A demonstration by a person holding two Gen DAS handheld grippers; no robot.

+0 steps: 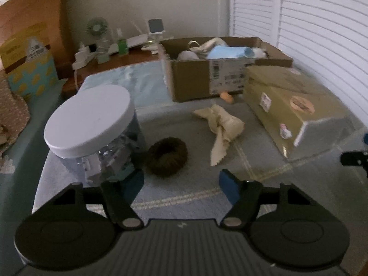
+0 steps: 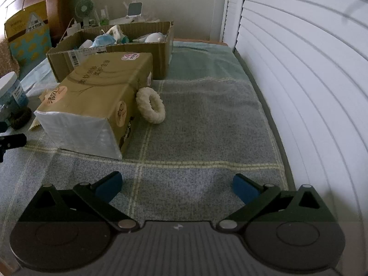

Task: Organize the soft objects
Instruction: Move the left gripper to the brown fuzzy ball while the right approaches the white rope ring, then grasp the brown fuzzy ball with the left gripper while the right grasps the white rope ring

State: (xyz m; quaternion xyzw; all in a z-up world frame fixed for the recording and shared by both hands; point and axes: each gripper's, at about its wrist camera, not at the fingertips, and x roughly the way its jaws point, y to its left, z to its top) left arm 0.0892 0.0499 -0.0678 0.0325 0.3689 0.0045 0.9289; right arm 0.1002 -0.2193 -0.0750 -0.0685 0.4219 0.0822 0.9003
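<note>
A dark brown scrunchie (image 1: 167, 156) lies on the plaid blanket just beyond my left gripper (image 1: 181, 184), whose blue pads stand apart with nothing between them. A beige knotted cloth (image 1: 222, 128) lies further back, and a small orange item (image 1: 226, 96) rests by the cardboard box (image 1: 207, 78) that holds soft things. In the right wrist view a cream scrunchie (image 2: 150, 108) leans against the tissue pack (image 2: 96, 101). My right gripper (image 2: 177, 188) is open over bare blanket, well short of that scrunchie.
A white-lidded jar (image 1: 92, 124) stands close to the left of the brown scrunchie. The tissue pack (image 1: 294, 105) lies to the right. A nightstand with a small fan (image 1: 97, 28) is behind. Louvred doors (image 2: 299, 69) run along the right edge of the bed.
</note>
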